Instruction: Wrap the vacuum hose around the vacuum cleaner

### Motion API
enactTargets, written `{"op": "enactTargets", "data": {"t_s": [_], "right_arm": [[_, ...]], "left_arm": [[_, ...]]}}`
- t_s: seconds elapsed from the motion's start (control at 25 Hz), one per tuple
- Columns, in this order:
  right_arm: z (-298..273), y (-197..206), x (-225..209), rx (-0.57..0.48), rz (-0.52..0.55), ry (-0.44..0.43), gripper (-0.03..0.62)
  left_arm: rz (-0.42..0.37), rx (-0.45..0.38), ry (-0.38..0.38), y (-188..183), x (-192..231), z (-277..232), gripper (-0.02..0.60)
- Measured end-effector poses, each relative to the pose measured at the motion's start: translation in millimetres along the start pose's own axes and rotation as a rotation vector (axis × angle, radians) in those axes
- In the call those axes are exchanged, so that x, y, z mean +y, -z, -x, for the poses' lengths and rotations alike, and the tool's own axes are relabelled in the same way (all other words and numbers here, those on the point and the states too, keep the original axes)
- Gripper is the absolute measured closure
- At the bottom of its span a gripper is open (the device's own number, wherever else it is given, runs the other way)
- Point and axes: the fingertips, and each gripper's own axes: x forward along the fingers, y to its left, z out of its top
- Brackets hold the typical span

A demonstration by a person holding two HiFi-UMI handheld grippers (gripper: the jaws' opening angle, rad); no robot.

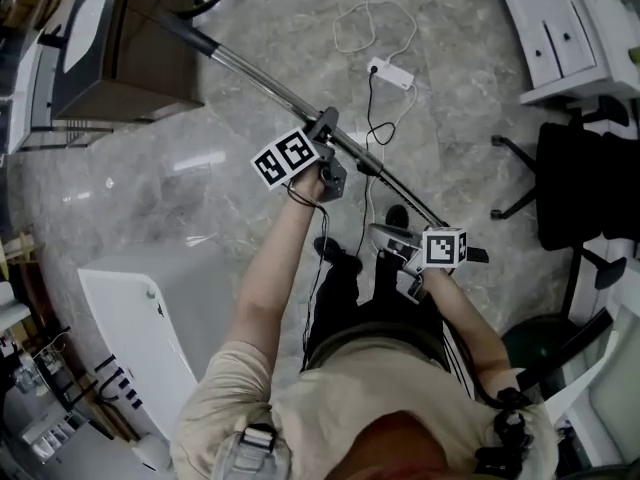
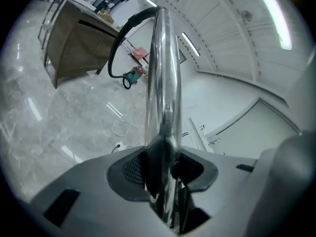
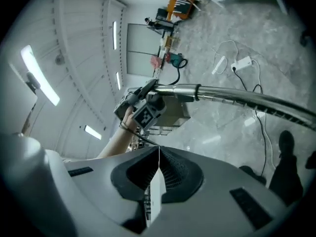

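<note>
1. Gripping the chrome vacuum tube (image 2: 162,73) between its part-open jaws, the left tool (image 2: 165,159) holds it off the floor.
2. The black vacuum hose (image 2: 115,41) arcs from the tube's far end down to the teal vacuum cleaner (image 2: 132,76), upper left in the left gripper view.
3. The right tool (image 3: 159,152) is fully closed and empty, and the tube crosses the frame above it.
</note>
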Motion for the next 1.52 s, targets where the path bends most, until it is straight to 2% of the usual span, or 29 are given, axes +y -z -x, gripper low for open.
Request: {"op": "enactTargets", "data": {"t_s": [0.12,0.24,0.28,0.36,0.44,0.56,0.64,0.72,0.84,1.04,1.12,1.2,1.28,1.4,1.52], "right_arm": [[24.6,-18.9,-13.8,-0.041,-0.038,0.018,0.589],[64.1,-44.1,-31.6,-0.112,-0.052,0.039,0.589],[80.2,-54.5,-32.6,-0.166,-0.077,0.01,0.589],[106.6,-75.0,-23.7,-0.296,-0.183,-0.105,0.588],[112.4,-101.4,-27.5,-0.333,-0.218,-0.107,0.585],[103.4,-120.3,-38.6,-0.294,-0.256,-0.046,0.528],[108.6,-106.1,-29.3,-0.267,-0.306,-0.071,0.516],[106.8,-97.3,-14.4,-0.209,-0.301,-0.102,0.516],[90.3,-106.6,2.4,-0.14,-0.27,-0.108,0.516],[63.5,-101.0,57.7,0.0,-0.229,-0.223,0.517],[69.6,-80.6,58.8,0.019,-0.227,-0.181,0.517],[87.9,-66.0,40.9,-0.007,-0.235,-0.097,0.517],[91.0,-64.7,20.1,-0.03,-0.214,-0.032,0.517],[46.0,-74.8,21.8,-0.048,-0.195,0.034,0.517],[-6.9,-115.7,39.2,-0.042,-0.212,0.025,0.517]], "left_arm": [[0.075,-0.002,0.013,18.9,-27.7,-0.5,0.43],[0.115,-0.013,0.009,42.2,-52.5,-0.5,0.43],[0.122,-0.012,0.007,53.0,-60.0,-1.4,0.43],[0.127,0.01,0.001,73.6,-73.6,-5.1,0.43],[0.11,0.012,-0.019,66.0,-81.3,-4.4,0.43],[0.063,-0.007,-0.06,38.2,-90.6,9.4,0.43],[0.022,0.011,-0.061,40.7,-106.2,17.1,0.43],[-0.009,0.005,-0.046,36.4,-122.4,19.7,0.43],[-0.008,-0.045,-0.042,11.0,-127.4,28.1,0.43],[0.031,-0.074,-0.039,-17.6,-117.4,42.6,0.43],[0.053,-0.052,-0.024,-7.6,-120.5,50.7,0.429],[0.074,-0.019,0.014,12.7,-135.4,51.9,0.428],[0.087,0.003,0.052,16.2,-141.8,49.3,0.428],[0.122,0.028,0.073,-18.5,-115.0,43.0,0.428],[0.154,-0.035,0.063,-79.6,-86.5,24.5,0.428]]}}
